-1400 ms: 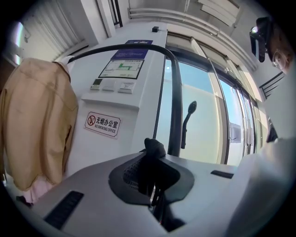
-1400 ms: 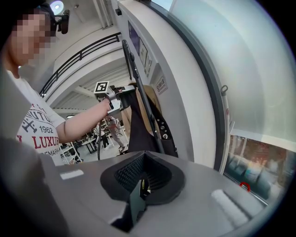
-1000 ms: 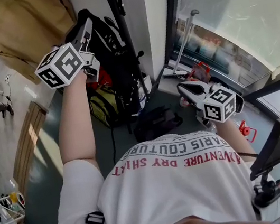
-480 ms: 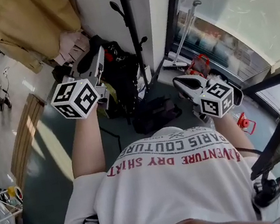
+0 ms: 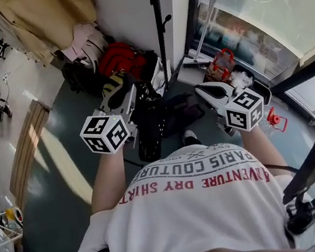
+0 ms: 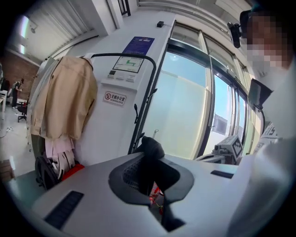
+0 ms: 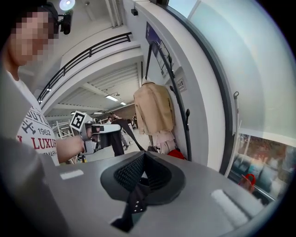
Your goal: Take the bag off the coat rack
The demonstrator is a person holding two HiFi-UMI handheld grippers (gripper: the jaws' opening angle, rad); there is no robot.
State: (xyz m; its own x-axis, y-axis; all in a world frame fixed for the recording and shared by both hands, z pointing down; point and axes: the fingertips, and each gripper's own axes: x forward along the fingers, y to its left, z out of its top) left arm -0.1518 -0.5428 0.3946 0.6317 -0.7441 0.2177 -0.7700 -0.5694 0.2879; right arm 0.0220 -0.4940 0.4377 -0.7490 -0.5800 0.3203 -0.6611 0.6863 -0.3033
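Observation:
In the head view my left gripper (image 5: 126,91) is shut on the top strap of a black bag (image 5: 148,127). The bag hangs below it, apart from the black coat rack pole (image 5: 160,31). In the left gripper view the dark strap (image 6: 149,150) fills the shut jaws of the left gripper (image 6: 150,159), with the rack (image 6: 143,106) behind. My right gripper (image 5: 202,89) is level with the left one, to its right. In the right gripper view the right gripper (image 7: 144,155) is shut on a black riveted strap (image 7: 134,201). A strap runs from there up to the left gripper (image 7: 99,132).
A beige coat (image 5: 47,15) hangs at the back left, with a red bag (image 5: 124,56) and other bags on the floor below it. Another dark bag (image 5: 184,110) lies near my feet. A glass wall (image 5: 258,14) runs along the right, with a red basket (image 5: 220,64) at its base.
My left gripper has come down and to the right, away from the rack's hooks, with the black bag in it. The right gripper has hardly moved.

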